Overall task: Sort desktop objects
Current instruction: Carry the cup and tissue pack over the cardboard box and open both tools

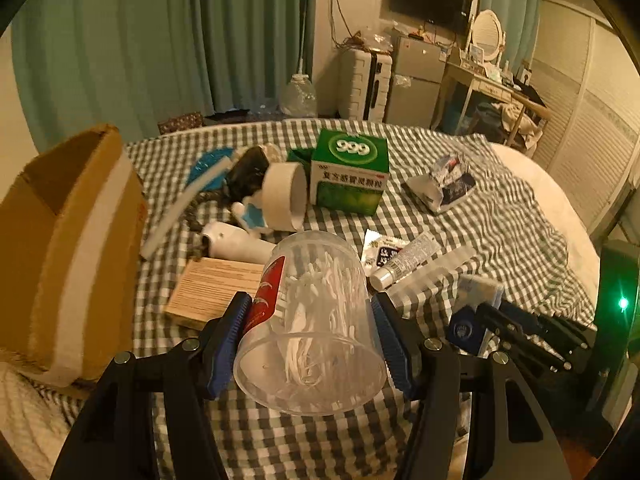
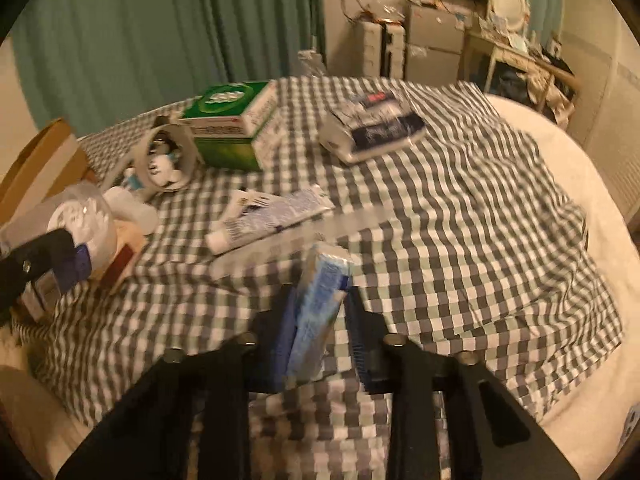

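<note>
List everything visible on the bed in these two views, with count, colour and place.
Clear plastic cup of white floss picks: one, between the left jaws.
Flat blue-and-white box: one, between the right jaws.
Green 999 medicine box: one, far centre.
White tape roll: one, beside the green box.
White tube: one, mid bed.
Brown cardboard box: one, left edge.
Flat wooden box: one, near the cardboard box.
Checked cloth: one, grey-white, covering the bed.
Left gripper: black, blue pads.
Right gripper: black, blue pads.

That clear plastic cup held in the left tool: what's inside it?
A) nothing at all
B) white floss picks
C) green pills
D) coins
B: through the clear plastic cup, gripped on both sides by the left tool, a bundle of thin white floss picks shows.
</note>
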The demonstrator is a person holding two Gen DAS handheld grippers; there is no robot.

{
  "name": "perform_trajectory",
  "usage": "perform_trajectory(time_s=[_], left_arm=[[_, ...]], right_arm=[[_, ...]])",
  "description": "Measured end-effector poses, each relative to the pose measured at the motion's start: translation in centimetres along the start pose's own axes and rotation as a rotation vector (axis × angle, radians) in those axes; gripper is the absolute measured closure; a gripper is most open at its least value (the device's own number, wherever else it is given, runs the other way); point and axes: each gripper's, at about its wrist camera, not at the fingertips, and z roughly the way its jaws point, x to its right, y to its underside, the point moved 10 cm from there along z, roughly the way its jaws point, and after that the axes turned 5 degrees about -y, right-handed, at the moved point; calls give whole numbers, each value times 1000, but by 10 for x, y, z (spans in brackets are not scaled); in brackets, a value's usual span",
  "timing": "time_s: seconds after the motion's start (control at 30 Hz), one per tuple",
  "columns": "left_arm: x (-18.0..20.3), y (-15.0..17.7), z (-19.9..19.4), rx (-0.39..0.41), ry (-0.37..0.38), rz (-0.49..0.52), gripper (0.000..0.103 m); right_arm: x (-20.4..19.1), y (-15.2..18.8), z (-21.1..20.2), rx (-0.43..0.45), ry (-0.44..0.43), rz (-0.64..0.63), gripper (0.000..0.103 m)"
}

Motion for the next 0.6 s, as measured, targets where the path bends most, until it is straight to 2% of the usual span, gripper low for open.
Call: perform_trajectory(time_s=[0.33,0.43,0.6], left_arm=[[-15,-12,-45,60,0,-3,40],[-19,-24,-58,83,-5,3,40],[-30,-54,-81,118,67,-13,40]], right_arm=[[-29,-15,-64,101,-113,6,86],[-36,-24,-81,122,-112,-8,86],[-56,-47,-114,175,-134,-27,86]])
